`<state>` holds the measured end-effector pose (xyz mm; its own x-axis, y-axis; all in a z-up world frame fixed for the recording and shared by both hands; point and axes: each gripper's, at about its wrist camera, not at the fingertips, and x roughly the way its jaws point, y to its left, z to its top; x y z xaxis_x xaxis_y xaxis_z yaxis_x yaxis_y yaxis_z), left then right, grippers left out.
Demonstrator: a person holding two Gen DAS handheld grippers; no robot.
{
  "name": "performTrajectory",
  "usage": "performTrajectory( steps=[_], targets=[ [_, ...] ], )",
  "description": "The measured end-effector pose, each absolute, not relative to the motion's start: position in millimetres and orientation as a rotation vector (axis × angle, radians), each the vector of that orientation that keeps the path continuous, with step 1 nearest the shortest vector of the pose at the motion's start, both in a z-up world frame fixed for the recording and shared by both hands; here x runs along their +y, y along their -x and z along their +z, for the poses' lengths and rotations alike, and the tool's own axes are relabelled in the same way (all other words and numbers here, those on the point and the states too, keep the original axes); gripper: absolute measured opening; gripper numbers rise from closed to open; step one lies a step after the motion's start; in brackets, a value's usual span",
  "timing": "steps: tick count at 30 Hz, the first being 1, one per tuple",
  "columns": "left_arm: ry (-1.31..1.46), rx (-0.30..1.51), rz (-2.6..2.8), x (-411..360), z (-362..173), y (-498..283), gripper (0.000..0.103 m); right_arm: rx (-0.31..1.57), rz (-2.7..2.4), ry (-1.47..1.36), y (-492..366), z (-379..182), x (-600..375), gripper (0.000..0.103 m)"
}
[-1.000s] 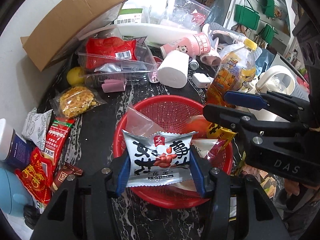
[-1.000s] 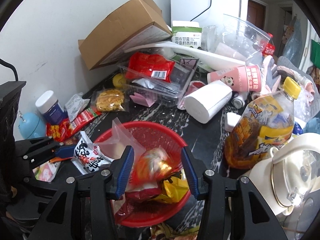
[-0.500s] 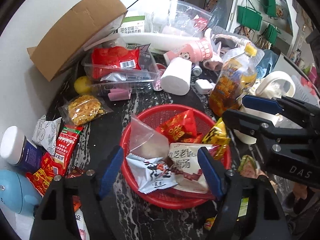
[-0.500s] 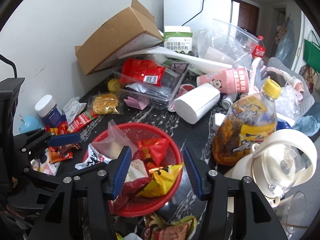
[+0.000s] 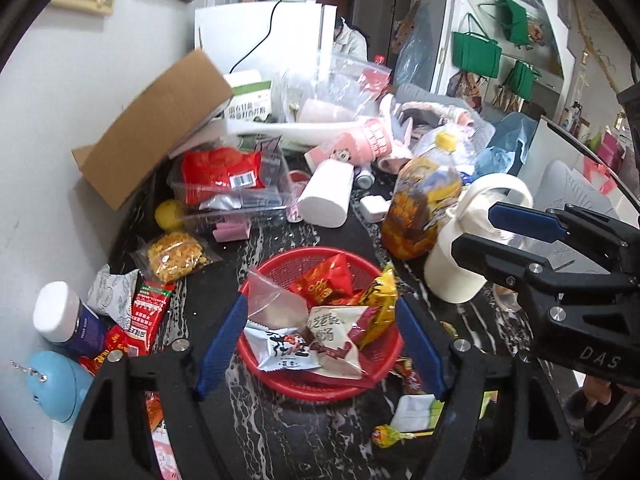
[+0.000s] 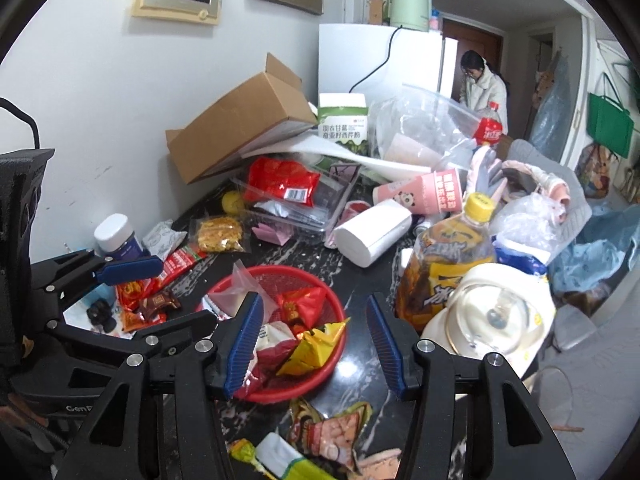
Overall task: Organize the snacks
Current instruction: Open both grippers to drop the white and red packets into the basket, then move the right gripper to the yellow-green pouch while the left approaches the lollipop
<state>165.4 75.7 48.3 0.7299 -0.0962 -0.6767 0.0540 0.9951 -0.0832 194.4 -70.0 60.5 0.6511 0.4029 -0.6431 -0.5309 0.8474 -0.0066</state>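
Note:
A red mesh basket [image 5: 288, 258] on the dark marble table holds a white peanut packet [image 5: 284, 352], a red packet [image 5: 324, 280], a yellow packet [image 5: 380, 304] and a clear bag [image 5: 268, 300]. My left gripper [image 5: 320, 302] hangs open above the basket's near side with nothing between its fingers. My right gripper [image 6: 314, 300] is open and empty too, above the basket [image 6: 240, 276]; it also shows at the right of the left wrist view. Loose snacks lie around: a crispy cake pack [image 5: 176, 254], red stick packs [image 5: 148, 312], a torn packet [image 6: 332, 428], a lollipop [image 5: 388, 436].
A juice bottle [image 5: 424, 204] and a white kettle [image 5: 464, 260] stand right of the basket. Behind it are a tissue roll [image 5: 326, 196], a clear box [image 5: 228, 200] and a cardboard box [image 5: 152, 128]. A white-capped jar [image 5: 64, 320] stands at the left. A person [image 6: 480, 84] stands far back.
The left gripper let go of the white peanut packet, which now lies in the basket. The right gripper released the red packet. Both opened and rose away from the basket.

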Motion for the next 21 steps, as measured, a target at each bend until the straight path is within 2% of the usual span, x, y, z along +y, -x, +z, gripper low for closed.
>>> performTrajectory(
  steps=[3, 10, 21],
  targets=[
    [0.049, 0.733, -0.088, 69, 58, -156, 0.075, 0.653, 0.521, 0.197, -182, 70, -78, 0.063],
    [0.030, 0.696, -0.101, 58, 75, -131, 0.075, 0.609, 0.494, 0.192, -148, 86, -97, 0.064],
    [-0.018, 0.630, -0.140, 36, 96, -90, 0.075, 0.568, 0.457, 0.180, -98, 99, -127, 0.071]
  ],
)
